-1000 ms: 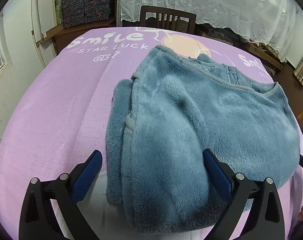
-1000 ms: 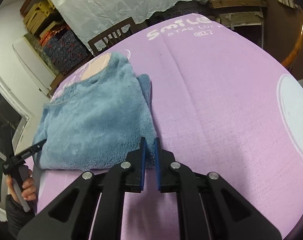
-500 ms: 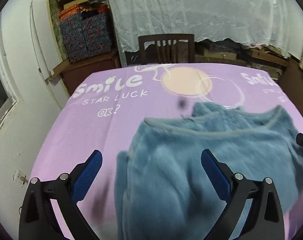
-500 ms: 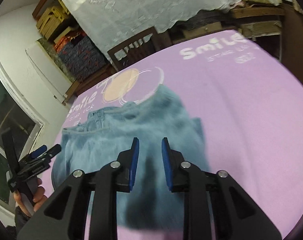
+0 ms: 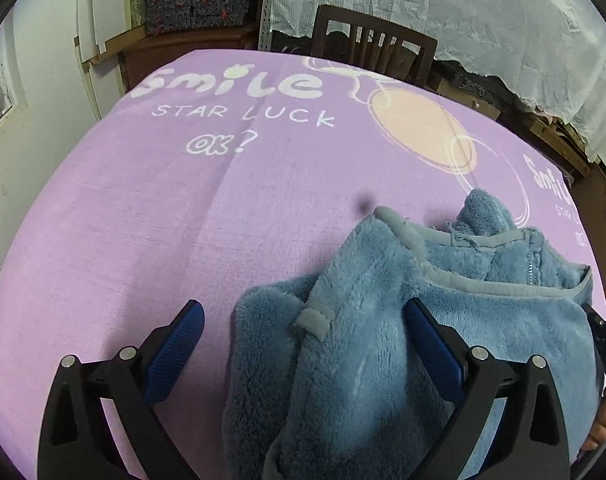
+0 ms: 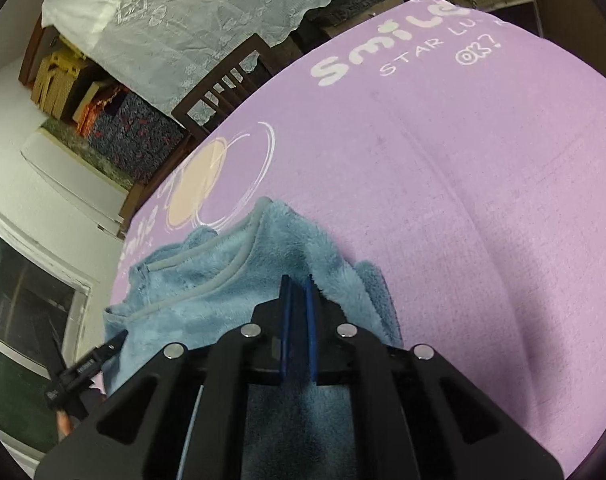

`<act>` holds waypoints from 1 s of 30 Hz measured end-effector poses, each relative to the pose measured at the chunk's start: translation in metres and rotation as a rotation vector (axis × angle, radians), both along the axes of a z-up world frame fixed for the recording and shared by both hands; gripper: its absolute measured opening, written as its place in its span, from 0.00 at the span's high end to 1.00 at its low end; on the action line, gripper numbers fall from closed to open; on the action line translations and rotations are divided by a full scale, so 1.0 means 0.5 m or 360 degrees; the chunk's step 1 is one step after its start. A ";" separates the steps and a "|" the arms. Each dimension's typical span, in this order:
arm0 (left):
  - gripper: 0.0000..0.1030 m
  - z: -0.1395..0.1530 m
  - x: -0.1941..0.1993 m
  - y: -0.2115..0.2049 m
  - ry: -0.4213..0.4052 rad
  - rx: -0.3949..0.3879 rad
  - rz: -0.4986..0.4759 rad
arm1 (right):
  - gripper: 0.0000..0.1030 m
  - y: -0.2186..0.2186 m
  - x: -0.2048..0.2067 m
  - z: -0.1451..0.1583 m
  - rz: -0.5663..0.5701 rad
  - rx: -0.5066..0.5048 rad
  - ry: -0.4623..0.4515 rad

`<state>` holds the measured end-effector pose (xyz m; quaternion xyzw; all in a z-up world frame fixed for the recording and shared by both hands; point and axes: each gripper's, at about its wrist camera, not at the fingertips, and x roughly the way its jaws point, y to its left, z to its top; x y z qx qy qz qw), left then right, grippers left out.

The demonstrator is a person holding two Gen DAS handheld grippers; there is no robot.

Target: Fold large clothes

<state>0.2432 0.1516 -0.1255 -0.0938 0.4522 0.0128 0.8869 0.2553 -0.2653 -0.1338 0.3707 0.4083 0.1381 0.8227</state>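
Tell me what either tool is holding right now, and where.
Left tool holds nothing. Right tool is closing over the fluffy blue fleece garment; a grip cannot be told.
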 end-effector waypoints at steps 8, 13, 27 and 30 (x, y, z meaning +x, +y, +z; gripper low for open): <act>0.03 0.081 -0.097 -0.057 -0.0163 0.0120 -0.0111 | 0.77 0.042 -0.092 0.125 0.0121 -0.0146 -0.0170; 0.03 0.089 -0.168 -0.117 -0.0182 0.0205 -0.0225 | 0.72 0.076 -0.175 0.142 0.0199 -0.0208 -0.0202; 0.03 0.017 -0.208 -0.169 -0.0090 0.0375 -0.0232 | 0.62 0.077 -0.265 0.049 0.0223 -0.0111 -0.0031; 0.03 0.036 -0.224 -0.173 -0.0102 0.0337 -0.0217 | 0.59 0.063 -0.287 0.059 0.0197 -0.0062 -0.0028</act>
